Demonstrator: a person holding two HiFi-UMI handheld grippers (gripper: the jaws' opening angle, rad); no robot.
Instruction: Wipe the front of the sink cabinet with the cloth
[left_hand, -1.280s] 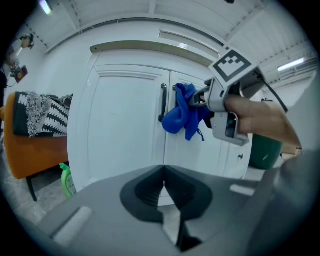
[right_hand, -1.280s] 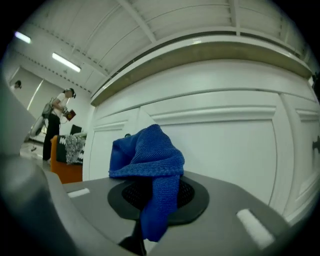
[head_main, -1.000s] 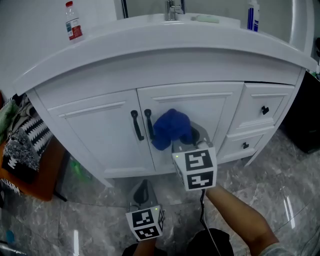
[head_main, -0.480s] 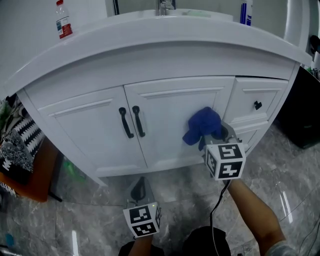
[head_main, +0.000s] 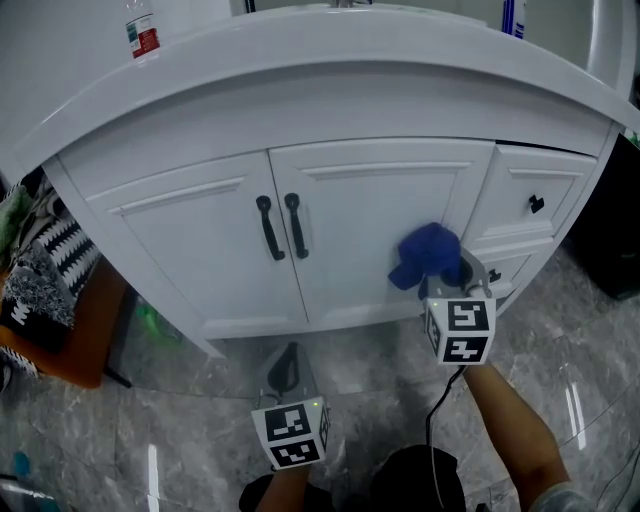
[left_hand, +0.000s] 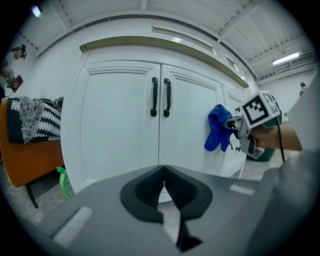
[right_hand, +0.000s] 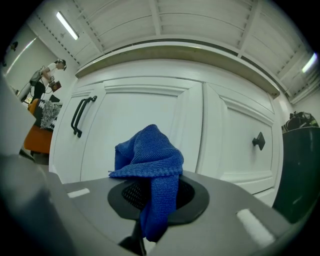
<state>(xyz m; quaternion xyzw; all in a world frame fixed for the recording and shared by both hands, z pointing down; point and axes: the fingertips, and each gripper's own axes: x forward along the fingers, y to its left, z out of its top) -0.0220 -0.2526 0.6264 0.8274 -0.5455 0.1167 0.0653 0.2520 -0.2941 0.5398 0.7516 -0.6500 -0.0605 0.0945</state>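
Cloth (head_main: 428, 255), blue and knitted, is bunched in the jaws of the right gripper (head_main: 447, 275), which are pinched on it. One fold stands up above the jaws and another hangs down over them, as the right gripper view shows (right_hand: 150, 165). It is held at the front of the white sink cabinet (head_main: 350, 190), low on the right edge of the right door (head_main: 385, 215), next to the seam with the drawer column. Whether the fabric presses on the panel or sits just off it cannot be told. The person's right forearm (head_main: 510, 425) reaches up from the bottom of the head view behind the marker cube.

The left gripper (head_main: 287, 368) hangs low over the grey marble floor (head_main: 570, 390), well apart from the cabinet, below the middle of the two doors. Its jaws are pressed together with nothing between them, and they point at the doors (left_hand: 164, 187).

Two black bar handles (head_main: 281, 227) stand side by side where the left door (head_main: 190, 245) meets the right one. A drawer with a black knob (head_main: 537, 204) sits at the cabinet's right end. A bottle with a red label (head_main: 143, 30) stands on the countertop's left edge. A green bottle (left_hand: 62, 180) stands on the floor by the cabinet's lower left corner, near an orange seat draped with black-and-white fabric (head_main: 45, 290). A dark bin (right_hand: 300, 170) stands to the cabinet's right.
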